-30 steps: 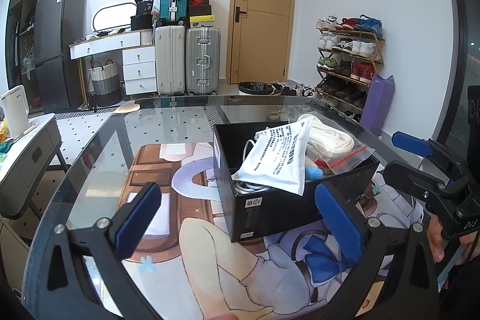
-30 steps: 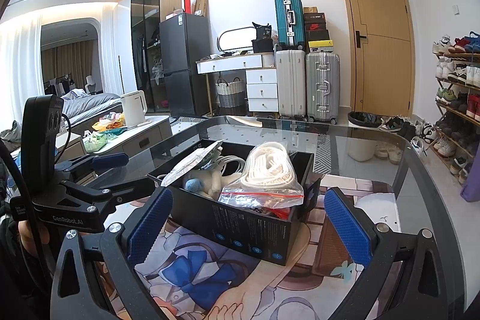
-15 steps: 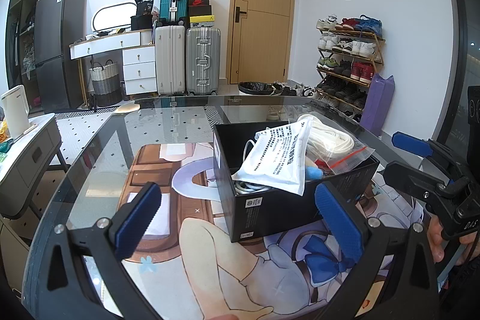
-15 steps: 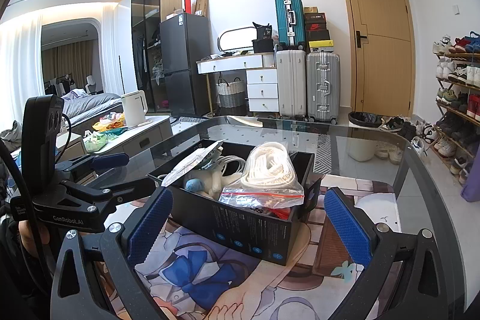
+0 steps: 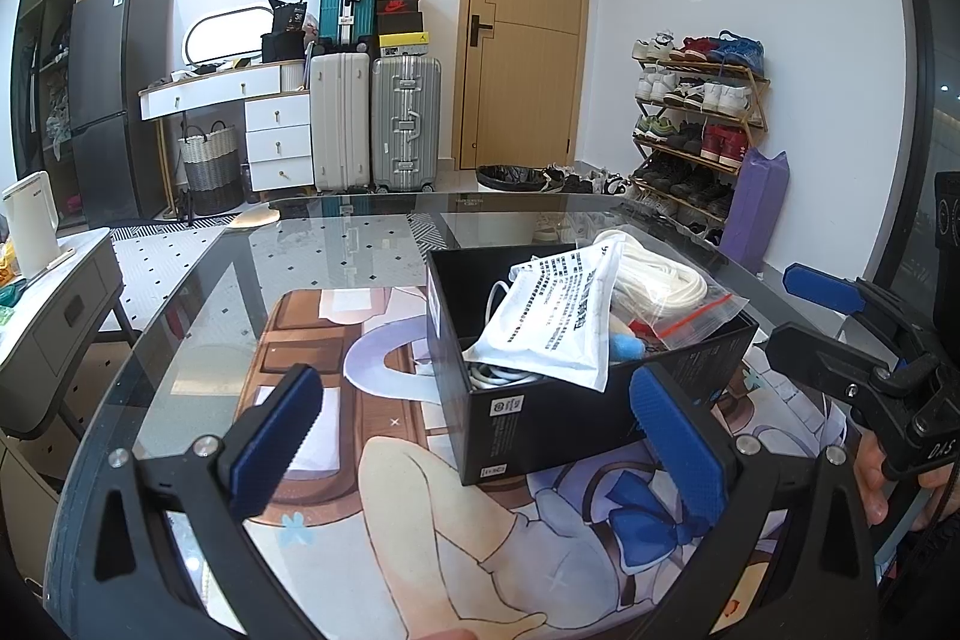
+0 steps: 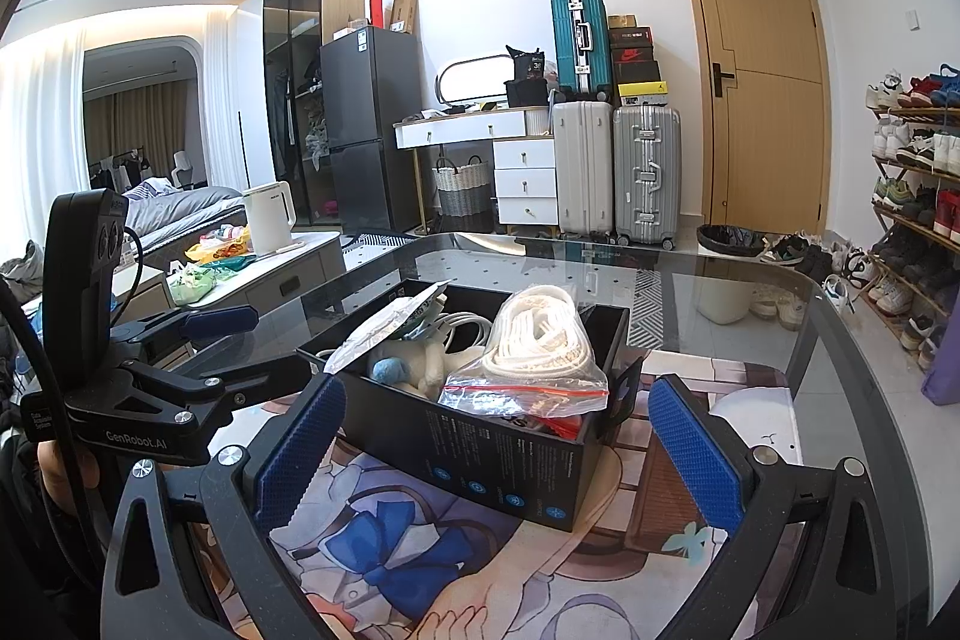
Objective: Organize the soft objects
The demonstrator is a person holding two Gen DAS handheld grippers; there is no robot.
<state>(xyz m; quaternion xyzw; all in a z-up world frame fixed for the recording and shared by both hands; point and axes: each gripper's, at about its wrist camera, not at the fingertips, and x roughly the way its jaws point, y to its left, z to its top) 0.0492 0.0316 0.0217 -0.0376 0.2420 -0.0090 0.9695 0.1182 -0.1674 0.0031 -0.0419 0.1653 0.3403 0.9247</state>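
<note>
A black box (image 5: 528, 406) (image 6: 480, 451) stands on the printed mat of a glass table. Inside lie a white printed pouch (image 5: 558, 322) (image 6: 384, 325), a zip bag of white rope (image 5: 666, 280) (image 6: 537, 352), white cables (image 5: 498, 373) and a pale plush with a blue tip (image 6: 414, 367). My left gripper (image 5: 480, 439) is open, held just before the box's near-left side, empty. My right gripper (image 6: 495, 451) is open in front of the box's other side, empty. Each gripper shows in the other's view: the right gripper (image 5: 840, 334) and the left gripper (image 6: 240, 346).
The glass table (image 5: 336, 244) carries an anime-print mat (image 5: 336, 340). Behind stand suitcases (image 5: 372, 118), a white dresser (image 5: 264, 118), a wooden door (image 5: 522, 22) and a shoe rack (image 5: 696, 124). A side cabinet with a white kettle (image 6: 267, 217) is at left.
</note>
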